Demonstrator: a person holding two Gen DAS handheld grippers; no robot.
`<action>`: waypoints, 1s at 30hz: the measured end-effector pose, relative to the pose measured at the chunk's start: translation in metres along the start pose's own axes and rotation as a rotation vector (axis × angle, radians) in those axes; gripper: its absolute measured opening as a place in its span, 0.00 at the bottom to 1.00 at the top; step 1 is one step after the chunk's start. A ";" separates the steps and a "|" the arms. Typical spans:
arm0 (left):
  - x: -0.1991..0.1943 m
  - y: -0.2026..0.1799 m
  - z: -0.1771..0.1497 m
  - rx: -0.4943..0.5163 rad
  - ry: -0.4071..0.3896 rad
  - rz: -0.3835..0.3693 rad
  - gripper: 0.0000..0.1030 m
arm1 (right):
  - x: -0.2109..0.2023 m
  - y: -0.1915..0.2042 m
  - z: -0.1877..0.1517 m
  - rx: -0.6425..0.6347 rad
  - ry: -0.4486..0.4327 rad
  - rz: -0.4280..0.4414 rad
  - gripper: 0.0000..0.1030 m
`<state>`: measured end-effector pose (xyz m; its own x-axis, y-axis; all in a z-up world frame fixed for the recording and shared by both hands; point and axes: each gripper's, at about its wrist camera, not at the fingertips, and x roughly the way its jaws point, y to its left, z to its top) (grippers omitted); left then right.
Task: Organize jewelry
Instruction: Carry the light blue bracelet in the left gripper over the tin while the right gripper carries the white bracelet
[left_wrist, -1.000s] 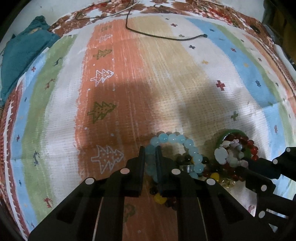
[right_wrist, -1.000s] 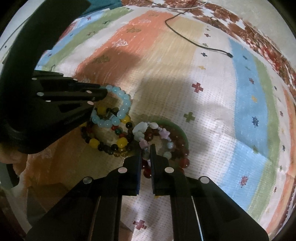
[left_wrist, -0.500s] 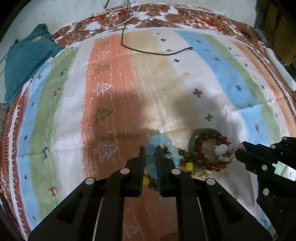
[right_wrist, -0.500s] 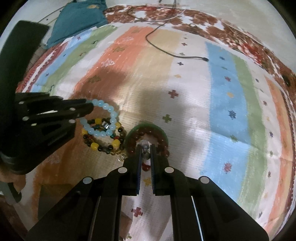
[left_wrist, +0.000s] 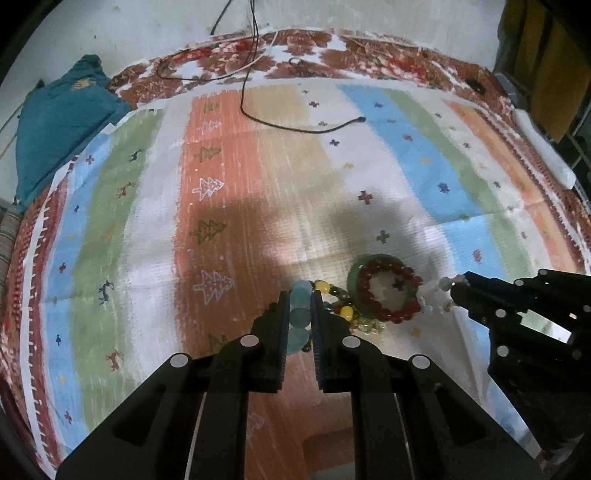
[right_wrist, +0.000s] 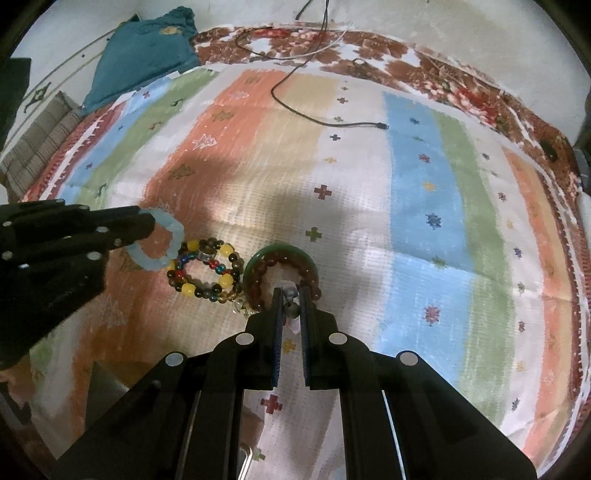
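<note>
My left gripper (left_wrist: 300, 295) is shut on a light blue bead bracelet (left_wrist: 299, 319), which hangs off the rug as a loop (right_wrist: 162, 242) below the left gripper (right_wrist: 149, 221). My right gripper (right_wrist: 291, 293) is shut on a pale white bead bracelet (right_wrist: 292, 308); in the left wrist view the pale bracelet (left_wrist: 434, 295) dangles from the right gripper (left_wrist: 456, 287). On the rug between them lie a green bangle (right_wrist: 280, 253) with a dark red bead bracelet (right_wrist: 258, 284) inside it, and multicolour bracelets with yellow beads (right_wrist: 203, 271).
The striped patterned rug (left_wrist: 258, 192) stretches ahead of both grippers. A black cable (left_wrist: 295, 125) lies across its far part. A teal cloth (left_wrist: 62, 122) is bunched at the far left corner, and a white object (left_wrist: 546, 155) sits at the right edge.
Both grippers have risen and pulled back with their bracelets. The blue bracelet has come off the pile, and the pale bracelet has come off the green bangle and red beads.
</note>
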<state>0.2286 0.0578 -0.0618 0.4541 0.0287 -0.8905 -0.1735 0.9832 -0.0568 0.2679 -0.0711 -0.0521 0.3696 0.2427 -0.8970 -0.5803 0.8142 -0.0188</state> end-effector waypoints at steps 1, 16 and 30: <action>-0.004 0.000 -0.001 -0.002 -0.006 -0.007 0.11 | -0.002 -0.001 -0.001 0.002 -0.004 0.000 0.09; -0.051 -0.014 -0.027 0.009 -0.073 -0.060 0.11 | -0.041 0.002 -0.021 0.014 -0.080 0.005 0.09; -0.083 -0.018 -0.052 0.007 -0.122 -0.089 0.11 | -0.067 0.017 -0.037 -0.009 -0.138 -0.001 0.09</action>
<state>0.1485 0.0279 -0.0107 0.5700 -0.0374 -0.8208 -0.1219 0.9841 -0.1294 0.2069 -0.0930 -0.0090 0.4658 0.3130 -0.8277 -0.5863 0.8097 -0.0238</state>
